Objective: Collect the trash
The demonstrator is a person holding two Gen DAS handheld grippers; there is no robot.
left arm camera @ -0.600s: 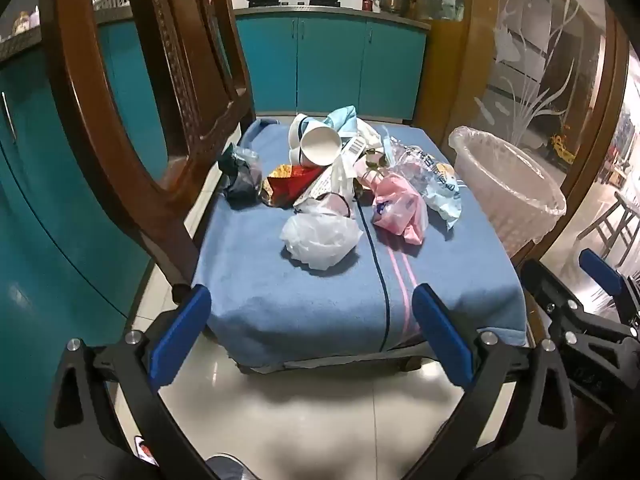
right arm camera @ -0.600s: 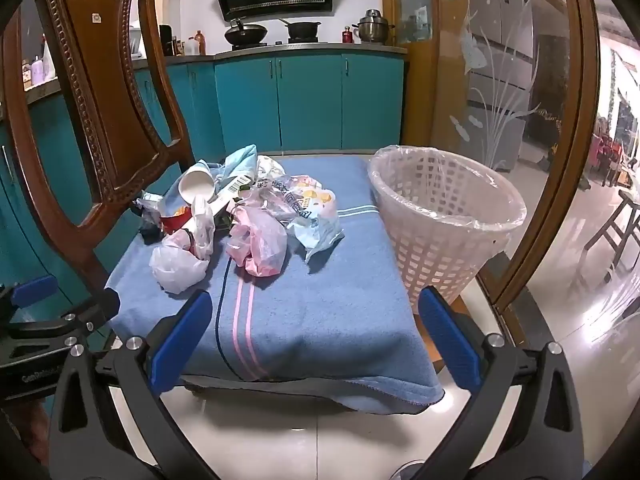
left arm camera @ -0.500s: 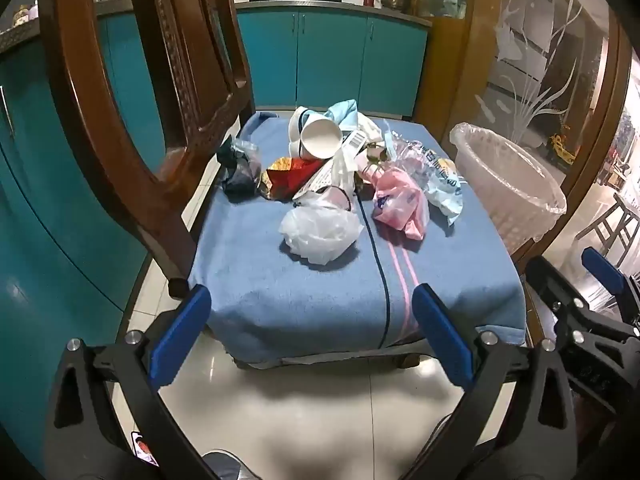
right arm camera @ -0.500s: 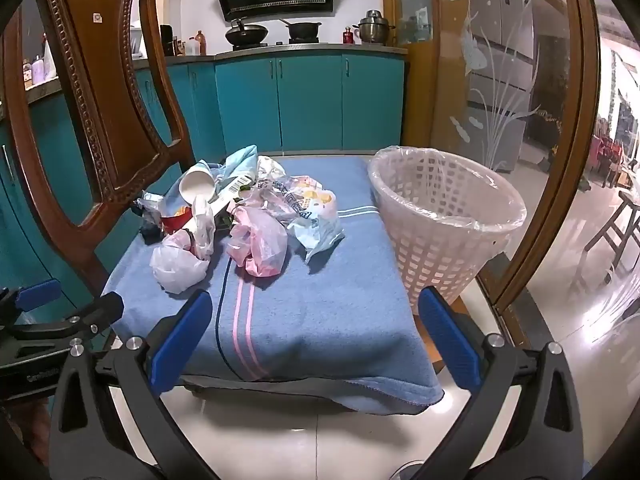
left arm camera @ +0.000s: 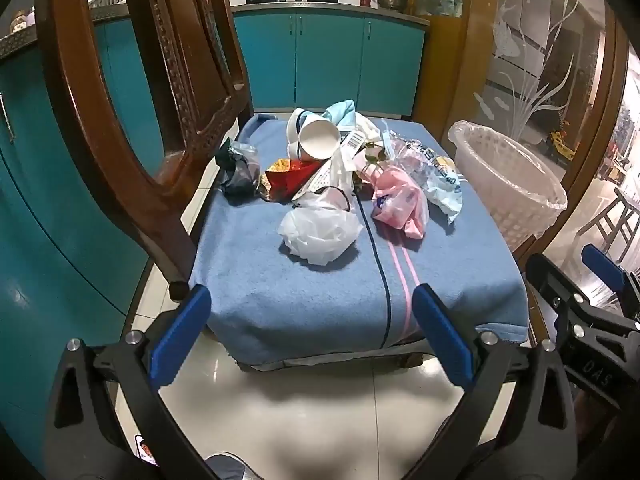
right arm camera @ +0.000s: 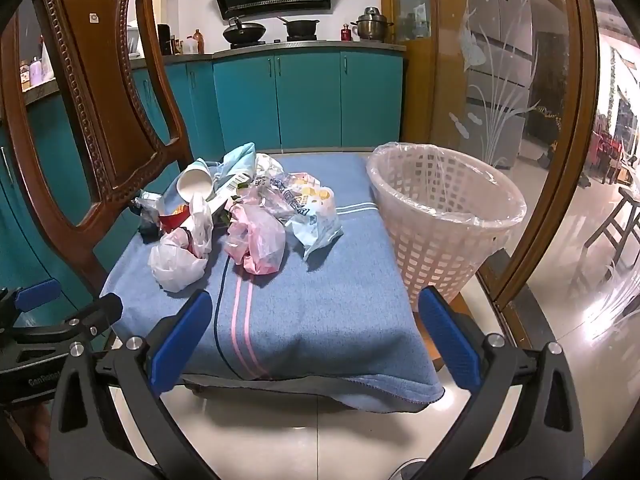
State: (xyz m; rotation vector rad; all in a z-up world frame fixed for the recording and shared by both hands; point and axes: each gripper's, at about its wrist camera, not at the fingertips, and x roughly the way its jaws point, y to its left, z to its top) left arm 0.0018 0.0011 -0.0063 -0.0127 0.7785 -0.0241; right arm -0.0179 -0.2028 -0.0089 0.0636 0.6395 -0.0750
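Observation:
A pile of trash lies on a blue towel (left arm camera: pixel 304 292) (right arm camera: pixel 320 300) over a low table: a white crumpled bag (left arm camera: pixel 318 232) (right arm camera: pixel 176 258), a pink bag (left arm camera: pixel 398 204) (right arm camera: pixel 258 240), a paper cup (left arm camera: pixel 318 140) (right arm camera: pixel 196 184), a red wrapper (left arm camera: pixel 294 174), a dark bag (left arm camera: pixel 238 168) and a light blue packet (left arm camera: pixel 442 184) (right arm camera: pixel 316 216). A white lined basket (left arm camera: pixel 508 176) (right arm camera: pixel 444 216) stands at the towel's right. My left gripper (left arm camera: pixel 310 328) and right gripper (right arm camera: pixel 314 328) are both open and empty, in front of the table's near edge.
A wooden chair back (left arm camera: pixel 132 96) (right arm camera: pixel 100 100) stands at the table's left. Teal cabinets (left arm camera: pixel 328 64) line the back and left. A glass door with a wooden frame (right arm camera: pixel 560 140) is at the right. Tiled floor (left arm camera: pixel 312 412) lies below the grippers.
The left wrist view has pulled back slightly and tilted down a little, so the table sits a bit farther. The right view is nearly unchanged. Both grippers stay open.

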